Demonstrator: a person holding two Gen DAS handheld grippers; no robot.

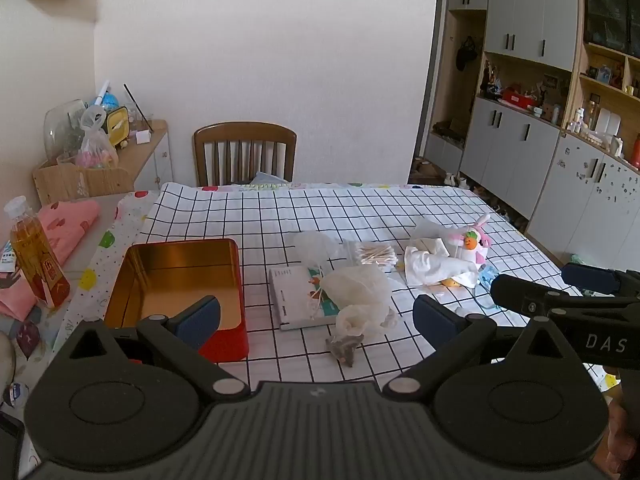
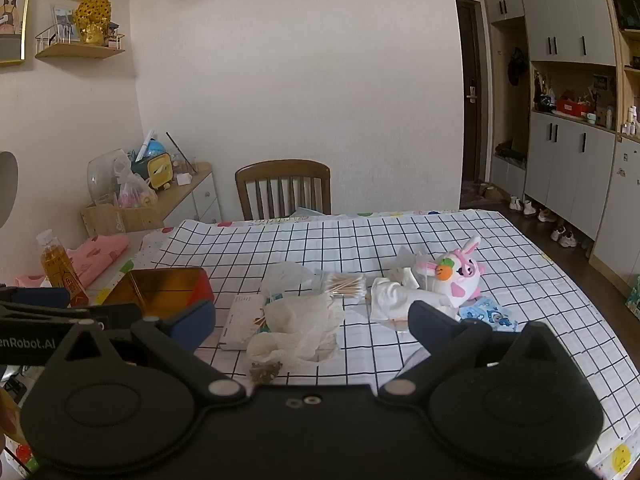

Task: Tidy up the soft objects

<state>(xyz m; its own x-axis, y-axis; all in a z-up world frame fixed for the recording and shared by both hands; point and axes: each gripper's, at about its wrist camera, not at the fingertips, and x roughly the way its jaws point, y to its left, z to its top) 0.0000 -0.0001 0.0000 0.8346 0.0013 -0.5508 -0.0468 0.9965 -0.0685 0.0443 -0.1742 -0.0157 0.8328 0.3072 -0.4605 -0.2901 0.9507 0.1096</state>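
A small heap of soft things lies in the middle of a table covered by a white cloth with a black grid (image 1: 360, 208). At the right of the heap sits a pink and white plush rabbit (image 2: 460, 276) holding an orange carrot face, leaning against crumpled white tissue (image 2: 394, 298), with a blue patterned cloth (image 2: 486, 314) just beside it at the near right. A crumpled white gauze bag (image 2: 296, 328) rests partly on a thin white booklet (image 1: 292, 300), and a clear packet of cotton swabs (image 1: 374, 256) lies just behind it. A small grey-brown lump (image 1: 345, 347) sits at the near edge of the heap. To the left stands an open red tin (image 1: 176, 280) with a gold inside, nothing visible in it. Beyond it are a bottle of amber liquid (image 1: 34, 252) and folded pink fabric (image 1: 70, 222). A wooden chair (image 1: 245, 152) stands at the far side. The left gripper (image 1: 316, 318) hovers above the near table edge, tilted downward, jaws spread wide and holding nothing. The right gripper (image 2: 312, 322) hovers alongside it, likewise tilted down, jaws wide apart and empty.
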